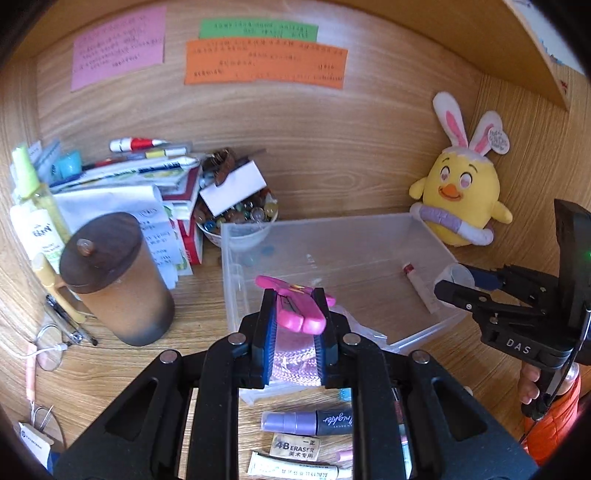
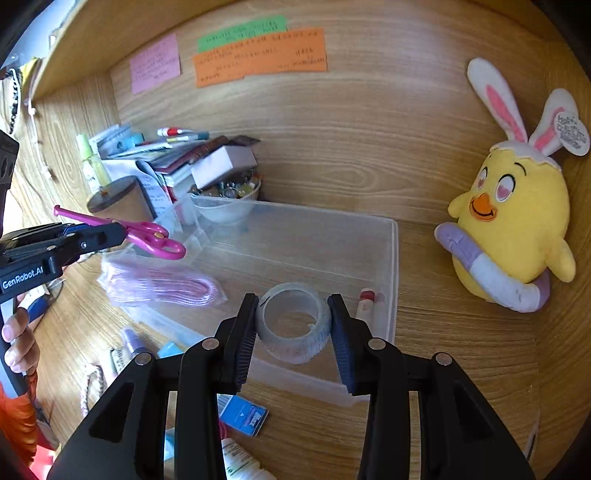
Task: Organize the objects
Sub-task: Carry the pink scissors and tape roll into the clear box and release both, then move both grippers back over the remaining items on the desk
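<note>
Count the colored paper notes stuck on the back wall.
3: a pink note on the left, a green note at top center, and an orange note just below the green, overlapping it.

Tape roll (image 2: 293,326) btwn right tool (image 2: 293,325) pads over clear bin (image 2: 391,258); left tool (image 2: 107,232) w/ pink scissors (image 2: 147,236).
</note>
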Demonstrator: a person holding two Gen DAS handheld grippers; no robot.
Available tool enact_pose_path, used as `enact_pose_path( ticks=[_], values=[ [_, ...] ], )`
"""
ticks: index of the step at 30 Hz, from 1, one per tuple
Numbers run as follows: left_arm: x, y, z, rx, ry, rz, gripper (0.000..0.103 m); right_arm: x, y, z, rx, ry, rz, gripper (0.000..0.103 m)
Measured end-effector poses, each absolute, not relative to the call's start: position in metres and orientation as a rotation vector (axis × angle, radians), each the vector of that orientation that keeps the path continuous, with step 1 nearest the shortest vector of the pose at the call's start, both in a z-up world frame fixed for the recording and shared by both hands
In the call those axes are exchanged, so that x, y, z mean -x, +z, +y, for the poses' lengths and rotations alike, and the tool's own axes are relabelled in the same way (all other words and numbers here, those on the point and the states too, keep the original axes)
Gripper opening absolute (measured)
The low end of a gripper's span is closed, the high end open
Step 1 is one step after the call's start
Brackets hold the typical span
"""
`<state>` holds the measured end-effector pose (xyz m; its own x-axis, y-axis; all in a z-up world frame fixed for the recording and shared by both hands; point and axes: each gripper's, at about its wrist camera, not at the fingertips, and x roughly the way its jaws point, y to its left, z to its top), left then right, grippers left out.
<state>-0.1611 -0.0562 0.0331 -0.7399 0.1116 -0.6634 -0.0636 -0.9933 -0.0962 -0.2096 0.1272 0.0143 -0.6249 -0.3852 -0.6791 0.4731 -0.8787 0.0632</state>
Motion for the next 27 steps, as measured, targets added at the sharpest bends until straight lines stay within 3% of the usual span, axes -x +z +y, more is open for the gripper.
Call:
enact_pose_path(
  ticks=[14,20,23,25,27],
  values=[
    [0.172,0.019,-0.046,1.165,2.798,-0.062,0.018,0.226,-0.006,0.119,-1.102,-2.43,0.159,0.036],
    [0.163,0.024,-0.044,1.147,2.803,-0.039,0.026,0.219,-0.001,0.122,-1.088,-2.432,0.145,0.051],
    [0.156,0.027,-0.045,1.137,2.809,-0.039,0.037,0.209,0.006,0.123,-1.058,-2.436,0.156,0.051],
    [0.149,0.03,-0.046,1.124,2.819,-0.04,0.055,0.201,0.01,0.125,-1.036,-2.432,0.158,0.052],
    [0.14,0.033,-0.046,1.103,2.838,-0.029,0.066,0.19,0.016,0.126,-1.008,-2.428,0.159,0.055]
  ],
)
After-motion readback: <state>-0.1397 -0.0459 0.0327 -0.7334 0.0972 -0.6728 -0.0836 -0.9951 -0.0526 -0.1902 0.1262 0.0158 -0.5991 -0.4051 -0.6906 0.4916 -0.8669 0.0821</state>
